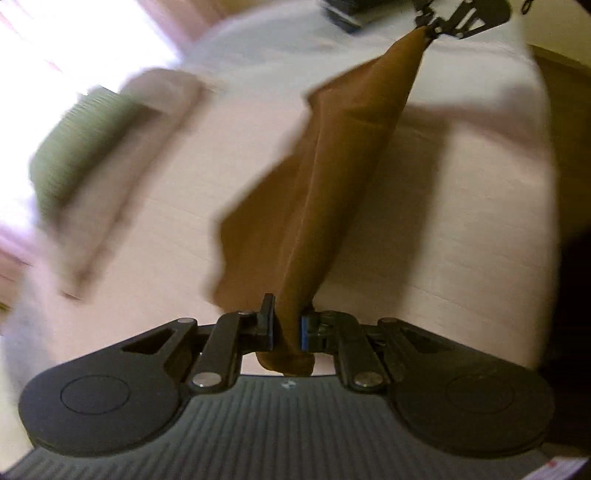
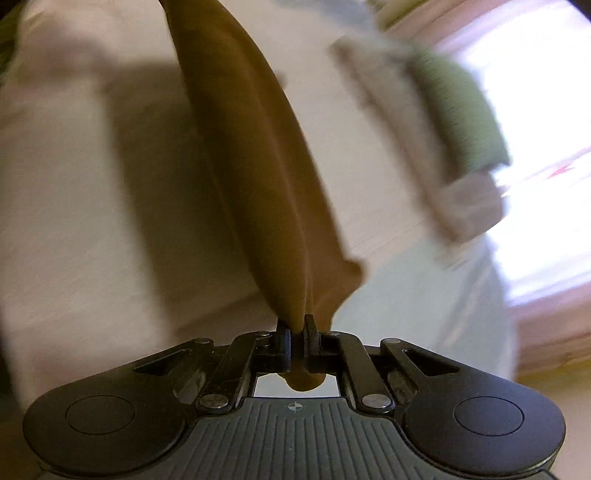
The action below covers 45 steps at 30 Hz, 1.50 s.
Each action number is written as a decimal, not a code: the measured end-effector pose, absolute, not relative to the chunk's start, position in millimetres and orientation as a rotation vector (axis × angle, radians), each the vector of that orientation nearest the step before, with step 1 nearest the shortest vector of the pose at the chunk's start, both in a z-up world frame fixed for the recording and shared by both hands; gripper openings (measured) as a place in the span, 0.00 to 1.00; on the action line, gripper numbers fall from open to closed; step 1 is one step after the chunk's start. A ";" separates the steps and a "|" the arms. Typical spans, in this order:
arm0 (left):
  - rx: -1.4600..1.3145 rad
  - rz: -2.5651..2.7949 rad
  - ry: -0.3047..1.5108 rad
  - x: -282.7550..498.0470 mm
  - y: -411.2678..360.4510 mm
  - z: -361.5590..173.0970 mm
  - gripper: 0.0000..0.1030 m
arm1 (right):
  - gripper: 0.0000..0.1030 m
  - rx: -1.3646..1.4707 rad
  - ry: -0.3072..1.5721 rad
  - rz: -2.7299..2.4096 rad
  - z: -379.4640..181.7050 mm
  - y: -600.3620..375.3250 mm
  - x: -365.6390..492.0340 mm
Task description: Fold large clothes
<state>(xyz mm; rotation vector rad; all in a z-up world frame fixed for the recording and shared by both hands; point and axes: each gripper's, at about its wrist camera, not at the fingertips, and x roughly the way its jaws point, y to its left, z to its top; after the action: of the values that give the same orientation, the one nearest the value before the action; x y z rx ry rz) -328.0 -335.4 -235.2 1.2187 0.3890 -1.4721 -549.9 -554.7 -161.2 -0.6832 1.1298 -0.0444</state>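
A brown garment (image 1: 332,177) hangs stretched in the air above a pale bed sheet (image 1: 461,229). My left gripper (image 1: 287,325) is shut on one bunched end of it, and cloth pokes out behind the pads. At the top of the left wrist view the right gripper (image 1: 434,27) pinches the far end. In the right wrist view my right gripper (image 2: 297,332) is shut on a gathered edge of the brown garment (image 2: 255,177), which runs up and away out of the frame. Both views are blurred by motion.
A green folded cloth (image 1: 85,147) lies on a beige folded cloth (image 1: 147,122) on the bed, seen again as a green cloth (image 2: 461,110) in the right wrist view. A bright window (image 2: 535,92) lies beyond. A dark object (image 1: 343,11) sits at the bed's far end.
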 end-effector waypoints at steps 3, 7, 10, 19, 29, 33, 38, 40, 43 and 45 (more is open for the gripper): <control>1.277 -1.560 0.522 -362.8 -303.7 -287.2 0.10 | 0.02 -0.619 1.236 -0.036 -208.5 -529.2 -577.6; 1.284 -1.619 0.634 -364.7 -270.3 -309.9 0.16 | 0.11 -0.530 1.313 -0.136 -222.6 -506.8 -585.7; 1.202 -1.604 0.714 -334.0 -259.7 -289.2 0.16 | 0.15 -0.430 1.332 -0.221 -206.1 -507.1 -581.7; 0.896 -1.492 0.692 -233.5 -358.3 -247.6 0.39 | 0.41 -0.211 1.085 -0.246 -131.7 -542.9 -517.8; 0.935 -1.715 0.836 -169.3 -467.1 -314.2 0.42 | 0.41 -0.187 1.108 0.202 -190.8 -669.2 -372.9; 1.026 -1.717 0.937 -164.8 -467.9 -333.6 0.02 | 0.00 -0.106 1.196 0.319 -217.2 -694.3 -346.1; 0.862 -1.582 1.016 -138.1 -455.0 -316.5 0.03 | 0.00 -0.005 1.141 0.208 -194.6 -714.4 -352.8; 0.786 -1.481 1.093 -123.0 -454.9 -325.6 0.02 | 0.00 0.059 1.105 0.073 -196.5 -726.8 -355.0; 0.815 -1.382 1.163 -118.4 -455.9 -347.4 0.09 | 0.01 0.058 1.149 -0.051 -212.8 -728.1 -351.9; 0.812 -1.338 1.163 -108.9 -453.6 -350.9 0.10 | 0.11 0.033 1.157 -0.152 -211.7 -722.8 -353.9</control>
<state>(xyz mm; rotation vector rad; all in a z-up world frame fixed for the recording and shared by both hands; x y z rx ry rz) -108.9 -453.6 -350.9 0.8120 1.1626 -1.3376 -353.9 -722.8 -211.7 0.0332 1.1570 -0.1516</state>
